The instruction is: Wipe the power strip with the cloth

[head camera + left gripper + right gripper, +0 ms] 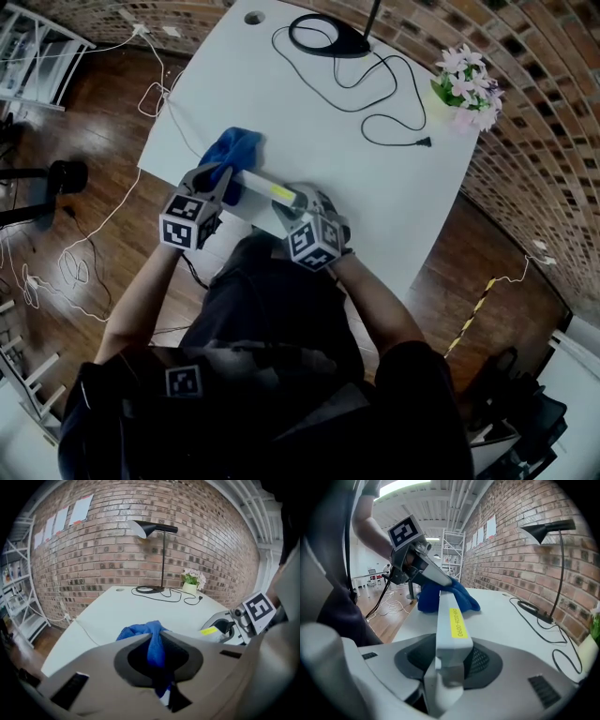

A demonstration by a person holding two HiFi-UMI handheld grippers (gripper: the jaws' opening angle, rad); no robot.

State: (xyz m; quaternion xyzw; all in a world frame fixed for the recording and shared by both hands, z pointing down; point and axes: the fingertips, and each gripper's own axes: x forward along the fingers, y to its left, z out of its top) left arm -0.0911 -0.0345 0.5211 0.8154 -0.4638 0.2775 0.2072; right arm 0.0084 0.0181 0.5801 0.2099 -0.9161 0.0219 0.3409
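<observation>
You hold two grippers. Your right gripper [451, 656] has its jaws partly closed, and the pads press on the near end of the one power strip [443, 630]. The strip is at the near edge of the white table [309, 122]. I cannot tell if it rests there. It carries one yellow label [458, 623], with print too small to read. Your left gripper [157, 641] is almost closed and pinches the one blue cloth [140, 631], bunched at the strip's other end, so this end is hidden. No sockets show. Farther stand one black lamp [328, 37], one loose cable [394, 94] and one flower pot [469, 84]. The head view cuts off the lamp's top.
</observation>
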